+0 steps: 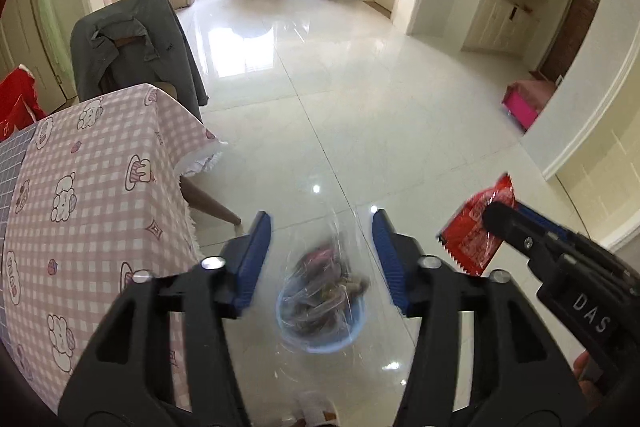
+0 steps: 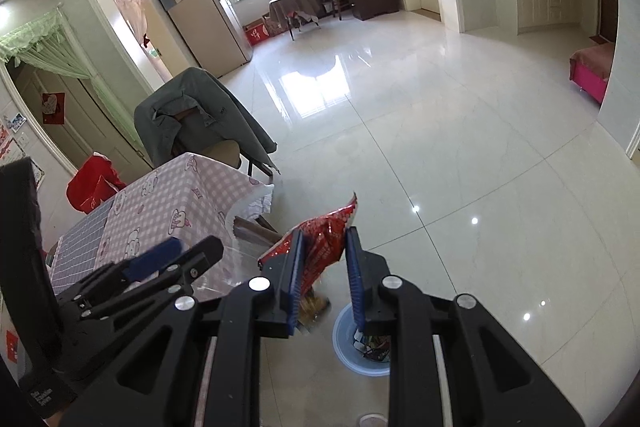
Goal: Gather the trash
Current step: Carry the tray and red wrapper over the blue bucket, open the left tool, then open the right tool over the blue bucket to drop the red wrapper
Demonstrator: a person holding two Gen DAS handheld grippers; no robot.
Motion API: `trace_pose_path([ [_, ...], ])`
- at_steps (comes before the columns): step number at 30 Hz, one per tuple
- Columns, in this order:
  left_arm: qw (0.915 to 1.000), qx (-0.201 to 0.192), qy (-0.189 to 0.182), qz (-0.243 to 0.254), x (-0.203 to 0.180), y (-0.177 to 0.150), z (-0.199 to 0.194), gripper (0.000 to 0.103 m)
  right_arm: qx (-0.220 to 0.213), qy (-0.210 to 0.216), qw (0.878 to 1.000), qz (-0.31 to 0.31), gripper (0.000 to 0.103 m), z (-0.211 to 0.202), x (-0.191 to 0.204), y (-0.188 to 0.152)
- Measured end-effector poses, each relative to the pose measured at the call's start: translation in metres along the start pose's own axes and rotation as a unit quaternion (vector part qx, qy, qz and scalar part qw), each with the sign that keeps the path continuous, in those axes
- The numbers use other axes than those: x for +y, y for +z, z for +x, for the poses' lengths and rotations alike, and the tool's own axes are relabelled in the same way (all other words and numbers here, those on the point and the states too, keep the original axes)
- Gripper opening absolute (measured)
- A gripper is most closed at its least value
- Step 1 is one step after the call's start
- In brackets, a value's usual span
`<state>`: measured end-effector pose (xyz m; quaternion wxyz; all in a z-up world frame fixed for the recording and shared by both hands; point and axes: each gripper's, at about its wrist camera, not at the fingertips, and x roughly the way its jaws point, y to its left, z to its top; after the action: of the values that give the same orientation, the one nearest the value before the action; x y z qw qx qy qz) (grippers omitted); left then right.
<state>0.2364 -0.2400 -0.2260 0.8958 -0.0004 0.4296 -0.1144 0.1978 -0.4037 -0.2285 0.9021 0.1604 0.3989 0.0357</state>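
A blue trash bin (image 1: 320, 327) lined with a clear plastic bag stands on the floor, holding several wrappers. My left gripper (image 1: 322, 251) is open and empty above it. My right gripper (image 2: 323, 259) holds a red snack wrapper (image 2: 320, 247) between its fingers, jaws only partly closed, above and left of the bin (image 2: 344, 343). In the left wrist view the right gripper (image 1: 496, 217) and red wrapper (image 1: 476, 235) show at the right, beside the bin. The left gripper (image 2: 180, 255) shows at the left of the right wrist view.
A table with a pink checked cloth (image 1: 80, 195) stands to the left of the bin. A chair draped with a grey jacket (image 1: 136, 47) is behind it. Glossy tiled floor (image 1: 360, 87) stretches ahead to a desk and chairs.
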Motion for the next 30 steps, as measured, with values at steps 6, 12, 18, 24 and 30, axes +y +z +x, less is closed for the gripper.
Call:
trace_pose_path([
  [6, 0.9999, 0.007, -0.003, -0.009, 0.009, 0.001, 0.004, 0.053, 0.007, 0.003, 1.0, -0.004, 0.021, 0.004, 0.001, -0.001],
  [12, 0.9999, 0.005, -0.001, -0.015, 0.019, 0.004, 0.0, 0.053, 0.019, 0.011, 1.0, -0.01, 0.021, 0.01, 0.008, -0.004],
  [18, 0.9998, 0.005, 0.007, -0.018, 0.026, 0.004, -0.003, 0.057, 0.023, 0.014, 1.0, -0.014, 0.021, 0.012, 0.011, -0.003],
  [24, 0.9996, 0.007, 0.02, -0.021, 0.032, 0.005, -0.005, 0.062, 0.017, 0.019, 1.0, -0.016, 0.023, 0.011, 0.015, 0.0],
  [30, 0.9991, 0.006, 0.038, -0.014, 0.034, 0.008, -0.014, 0.068, 0.009, 0.019, 1.0, -0.001, 0.031, 0.006, 0.015, 0.002],
])
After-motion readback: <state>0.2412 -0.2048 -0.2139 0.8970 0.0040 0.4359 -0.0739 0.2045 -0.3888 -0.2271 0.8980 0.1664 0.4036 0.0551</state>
